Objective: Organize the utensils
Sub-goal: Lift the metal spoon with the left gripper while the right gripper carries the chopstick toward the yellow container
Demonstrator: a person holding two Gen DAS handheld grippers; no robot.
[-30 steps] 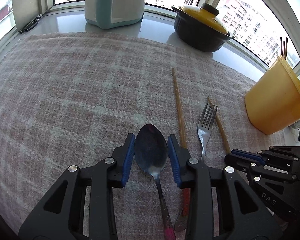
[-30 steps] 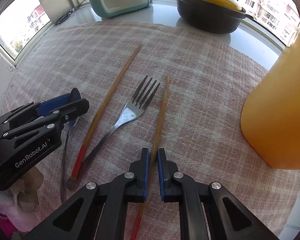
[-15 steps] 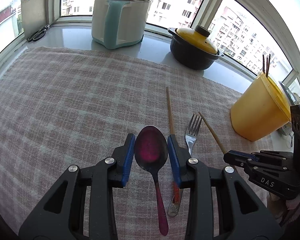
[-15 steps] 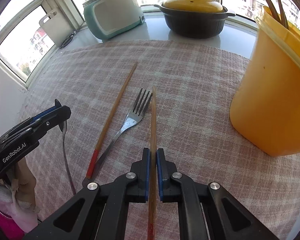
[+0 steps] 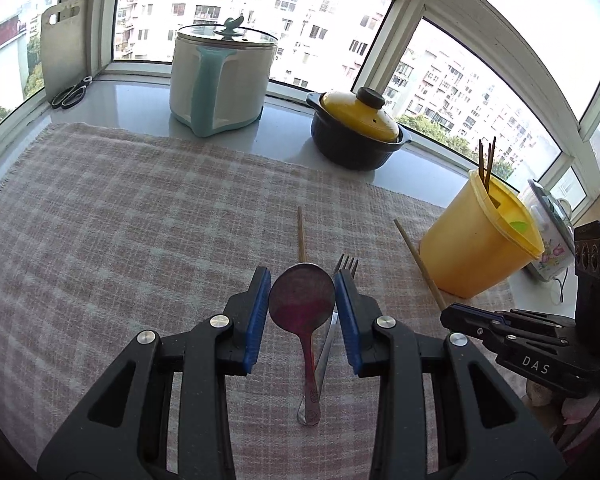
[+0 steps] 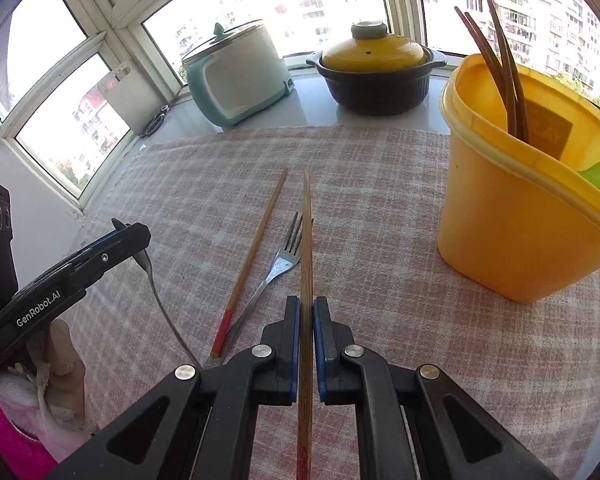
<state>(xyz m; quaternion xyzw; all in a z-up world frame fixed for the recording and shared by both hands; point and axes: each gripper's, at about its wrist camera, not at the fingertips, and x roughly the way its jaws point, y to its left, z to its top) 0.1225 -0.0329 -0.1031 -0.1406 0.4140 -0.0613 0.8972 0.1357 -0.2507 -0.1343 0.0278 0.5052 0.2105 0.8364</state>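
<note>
Left hand-held gripper (image 5: 302, 304): we see it clamped on the spoon (image 5: 302, 301), blue pads against both sides of the bowl, handle hanging down toward the cloth (image 5: 120, 220).
Right hand-held gripper (image 6: 307, 316): we see it closed on a chopstick (image 6: 307, 240), which runs straight ahead between the pads, its red end toward the camera.
Spoon: clear of the cloth in the left grip; from the right wrist we see its handle trailing below the left gripper.
Held chopstick: raised above the cloth, its tip pointing toward the far side of the surface (image 5: 284, 128).
Second chopstick (image 6: 256, 256): lying on the cloth left of the held one, red end nearest us.
Fork (image 6: 278, 268): lying on the cloth between the two chopsticks as seen from the right wrist, tines pointing away; its handle end sits by the red end of the lying chopstick.
Bin (image 6: 512, 216): yellow, on the right of the cloth, well apart from the fork; we see several dark chopsticks (image 6: 504, 72) standing in it and something green at its rim.
Back of surface: a white and teal cooker (image 5: 220, 80) and a dark pot (image 5: 356, 132) with a yellow lid stand by the window.
Far left: scissors (image 5: 72, 92) lie beside a white board (image 5: 62, 44) leaning at the window.
Person: we see only a gloved hand (image 6: 56, 360) under the left gripper.
</note>
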